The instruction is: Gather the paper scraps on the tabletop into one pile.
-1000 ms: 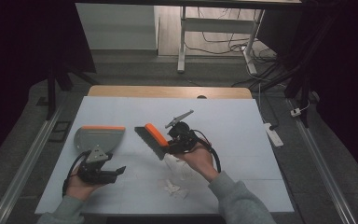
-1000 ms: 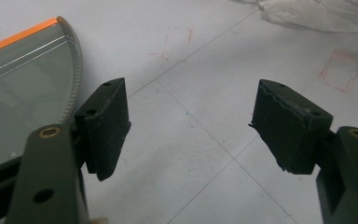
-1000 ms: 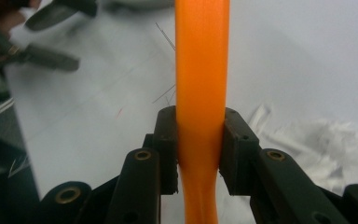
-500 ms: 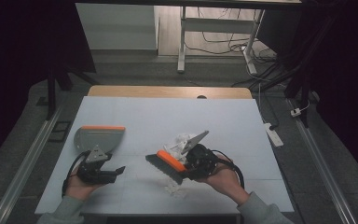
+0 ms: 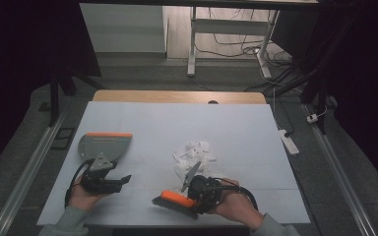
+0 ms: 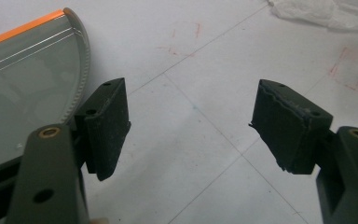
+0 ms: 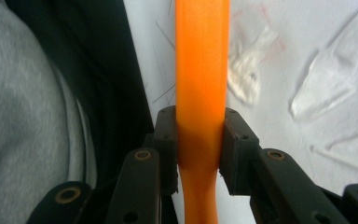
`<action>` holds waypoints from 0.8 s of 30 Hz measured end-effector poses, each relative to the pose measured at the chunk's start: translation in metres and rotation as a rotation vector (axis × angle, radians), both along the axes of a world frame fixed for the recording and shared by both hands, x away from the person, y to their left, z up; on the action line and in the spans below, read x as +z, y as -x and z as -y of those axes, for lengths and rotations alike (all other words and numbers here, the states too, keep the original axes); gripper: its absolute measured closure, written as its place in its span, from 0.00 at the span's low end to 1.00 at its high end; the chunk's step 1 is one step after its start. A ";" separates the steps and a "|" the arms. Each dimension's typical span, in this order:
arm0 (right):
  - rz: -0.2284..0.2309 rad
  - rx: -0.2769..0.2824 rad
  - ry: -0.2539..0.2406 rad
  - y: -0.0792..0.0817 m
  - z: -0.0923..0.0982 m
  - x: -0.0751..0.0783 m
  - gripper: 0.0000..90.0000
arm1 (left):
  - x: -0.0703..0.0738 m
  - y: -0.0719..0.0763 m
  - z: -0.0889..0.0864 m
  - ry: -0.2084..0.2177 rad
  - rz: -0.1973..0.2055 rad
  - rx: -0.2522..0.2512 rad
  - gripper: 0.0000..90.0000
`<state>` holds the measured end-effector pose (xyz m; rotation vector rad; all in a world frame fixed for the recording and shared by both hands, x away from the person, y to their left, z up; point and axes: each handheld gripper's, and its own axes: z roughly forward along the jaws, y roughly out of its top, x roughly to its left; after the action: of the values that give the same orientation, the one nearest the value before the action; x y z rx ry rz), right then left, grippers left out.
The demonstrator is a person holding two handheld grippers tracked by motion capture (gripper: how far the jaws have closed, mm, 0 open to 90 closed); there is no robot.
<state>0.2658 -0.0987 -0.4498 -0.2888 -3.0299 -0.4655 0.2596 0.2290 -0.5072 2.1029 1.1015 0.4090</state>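
White table (image 5: 128, 118); right gripper (image 5: 197, 194) pinching orange brush (image 5: 176, 200), left gripper (image 5: 123, 181) seemingly spread, empty.

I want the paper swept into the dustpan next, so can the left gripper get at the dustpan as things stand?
Probably yes. The left gripper is open with nothing between its jaws, the dustpan lies on the table just beyond it, and nothing lies between them; the paper lies off toward the right gripper.
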 end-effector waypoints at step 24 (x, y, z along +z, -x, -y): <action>0.189 -0.154 -0.011 -0.068 0.005 0.010 0.78 | -0.002 -0.001 -0.003 -0.004 -0.007 0.003 0.31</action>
<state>0.3343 -0.1035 -0.4399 -0.5088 -3.2009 -0.5493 0.2609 0.2321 -0.5089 2.1072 1.1094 0.4058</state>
